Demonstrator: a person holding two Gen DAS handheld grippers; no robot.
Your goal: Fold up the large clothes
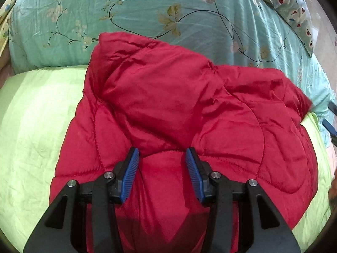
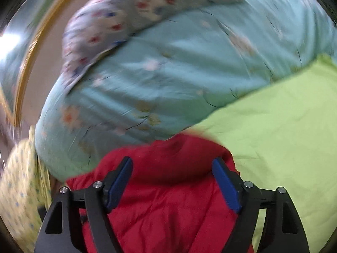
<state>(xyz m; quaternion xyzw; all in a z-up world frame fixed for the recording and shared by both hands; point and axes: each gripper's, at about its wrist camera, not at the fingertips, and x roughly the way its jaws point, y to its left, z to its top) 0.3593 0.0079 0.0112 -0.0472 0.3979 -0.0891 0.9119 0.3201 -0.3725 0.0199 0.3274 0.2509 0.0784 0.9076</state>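
Left wrist view: a red quilted jacket (image 1: 172, 113) lies bunched on a light green bed sheet (image 1: 31, 130), its far edge against a teal floral quilt (image 1: 134, 10). No brand, label or writing can be read on the jacket or the bedding. The left gripper (image 1: 162, 172) is spread, its blue ribbed pads (image 1: 130, 175) apart with a raised hump of the jacket between them; whether the pads touch the fabric cannot be told. At the right edge of this view, the blue tips of the right gripper (image 1: 330, 122) show just beside the jacket's right corner. A pillow with a bear print (image 1: 294, 10) rests on the quilt at upper right.

Right wrist view, blurred: the right gripper (image 2: 172, 185) is spread wide over the red jacket (image 2: 168, 206), nothing pinched. Beyond lie the quilt (image 2: 168, 80) and green sheet (image 2: 284, 137).
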